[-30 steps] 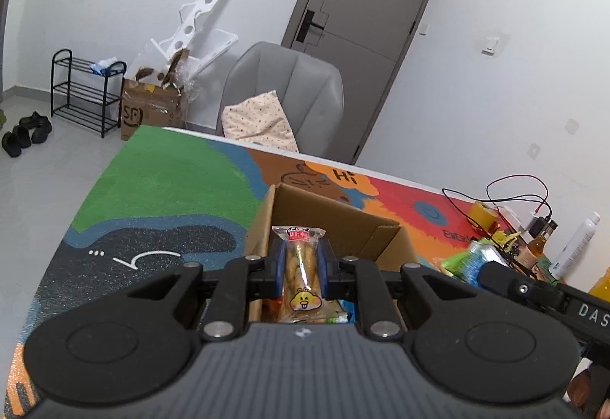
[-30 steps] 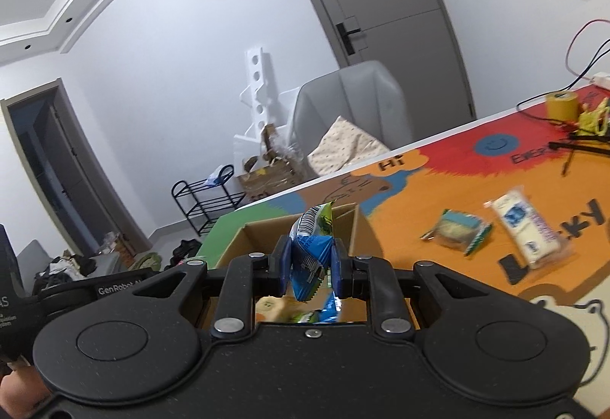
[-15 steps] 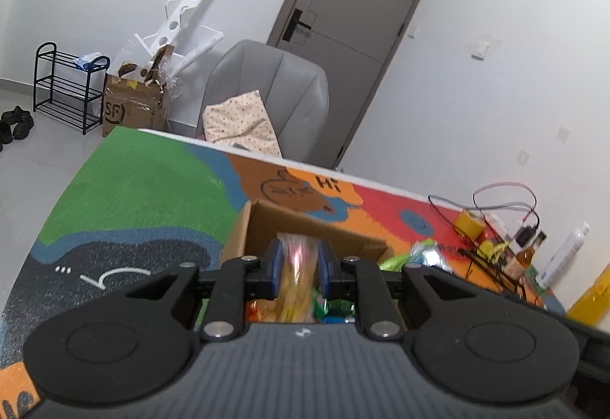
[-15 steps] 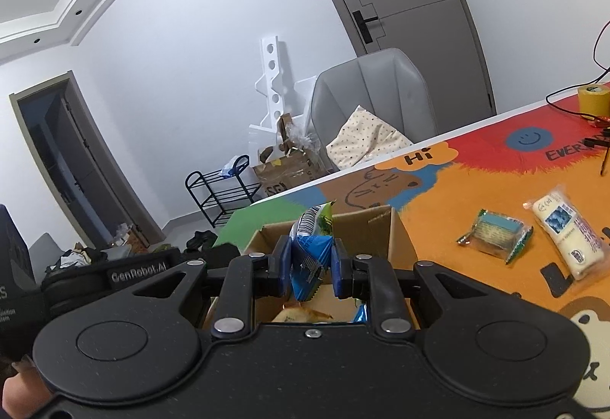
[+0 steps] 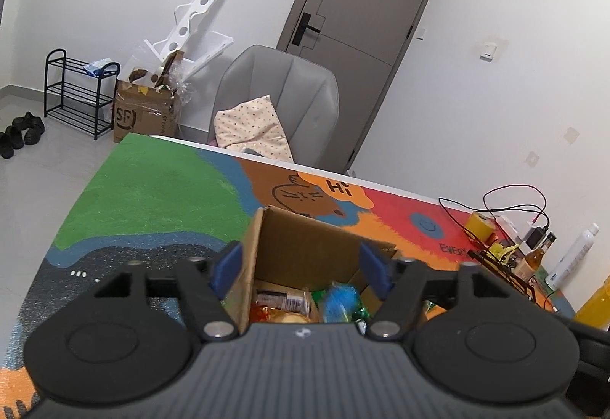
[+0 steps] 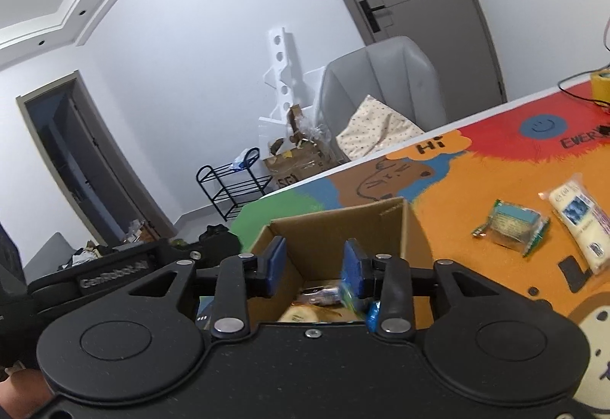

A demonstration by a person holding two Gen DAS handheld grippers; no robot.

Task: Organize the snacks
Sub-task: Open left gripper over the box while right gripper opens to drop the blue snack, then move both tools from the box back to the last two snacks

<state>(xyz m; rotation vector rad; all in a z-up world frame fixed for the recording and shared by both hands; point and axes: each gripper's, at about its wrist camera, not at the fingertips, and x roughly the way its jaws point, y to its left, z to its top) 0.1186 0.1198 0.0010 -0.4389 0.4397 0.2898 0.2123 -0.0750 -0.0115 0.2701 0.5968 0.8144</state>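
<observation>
Left claw [image 5: 301, 264]: spread wide, holding nothing, above the box [image 5: 305, 247].
Right claw [image 6: 313, 268]: spread wide, holding nothing, above the box [image 6: 343, 228].
Snacks [image 5: 305, 304]: piled in the box, below and between both claws' pads.
Loose packets: green one [image 6: 512, 226] and white one [image 6: 579, 224] on the surface [image 6: 457, 220], right of the right claw.
</observation>
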